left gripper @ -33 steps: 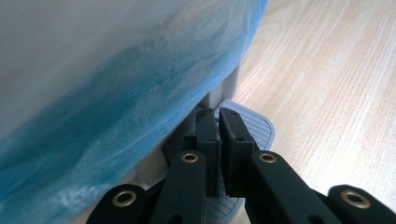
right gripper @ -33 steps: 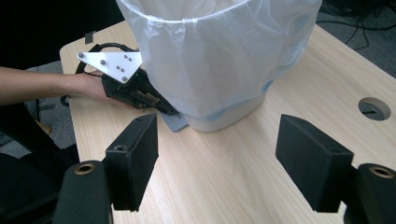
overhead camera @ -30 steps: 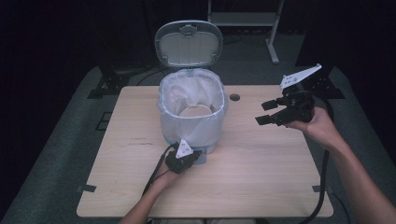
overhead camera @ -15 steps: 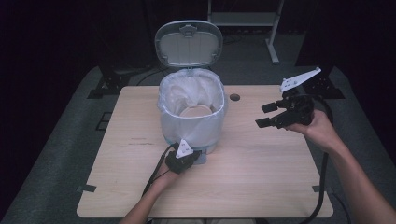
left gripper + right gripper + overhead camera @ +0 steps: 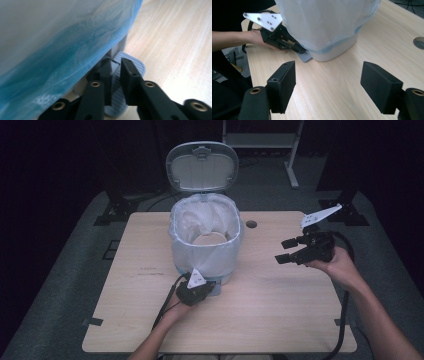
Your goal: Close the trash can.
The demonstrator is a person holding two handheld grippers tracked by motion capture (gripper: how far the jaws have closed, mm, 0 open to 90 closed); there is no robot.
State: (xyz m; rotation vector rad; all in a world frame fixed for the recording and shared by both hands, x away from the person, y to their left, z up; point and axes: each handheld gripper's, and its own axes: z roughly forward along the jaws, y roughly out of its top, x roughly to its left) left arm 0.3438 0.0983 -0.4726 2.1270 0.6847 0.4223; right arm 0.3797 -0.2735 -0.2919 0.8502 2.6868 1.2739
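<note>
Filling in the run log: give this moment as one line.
left gripper: fingers on bin pedal, slightly parted | right gripper: open, empty | lid: up

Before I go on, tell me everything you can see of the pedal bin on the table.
The pedal bin stands upright near the middle of the wooden table, its grey lid swung fully open behind it. It looks like pale plastic. A thin whitish, blue-tinged liner fills it and folds down over the outside walls. At the base a ribbed grey foot pedal juts out; the left tool rests on it, jaws nearly together. The right tool is apart from the bin, open.
</note>
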